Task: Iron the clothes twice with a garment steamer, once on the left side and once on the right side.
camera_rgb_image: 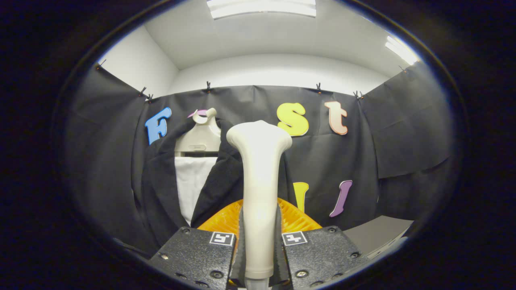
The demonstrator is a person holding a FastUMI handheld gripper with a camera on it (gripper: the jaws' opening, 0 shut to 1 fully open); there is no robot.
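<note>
**Steamer clamped upright, jacket hanging off to the left**

Starting at the left of the frame: black cloth wall (pixel 100 153) runs across the whole booth, pinned up along its top edge with little clips (pixel 208 85). Above it you can see white room wall and a white ceiling, with a ceiling light (pixel 262 8) at the top centre and a second one in the upper right.

Left of centre, a dark jacket (pixel 161 189) hangs on a pale hanger (pixel 199 139) against the cloth, lapels open, with a white panel (pixel 191 181) showing between them.

Dead centre is the garment steamer (pixel 260 193), cream coloured, standing upright with its wider head at the top. The gripper (pixel 260 245) has it clamped by the lower handle, both fingers pressed against its sides, so the jaws are only as far apart as the handle is thick. The steamer head overlaps the jacket's right lapel in the picture, but I can't tell if it's actually touching the fabric.

Right behind the fingers there's something orange and ribbed (pixel 298 219); can't say what it is.

Lower right, a bit of grey desk (pixel 379 233) sits below the cloth.
</note>
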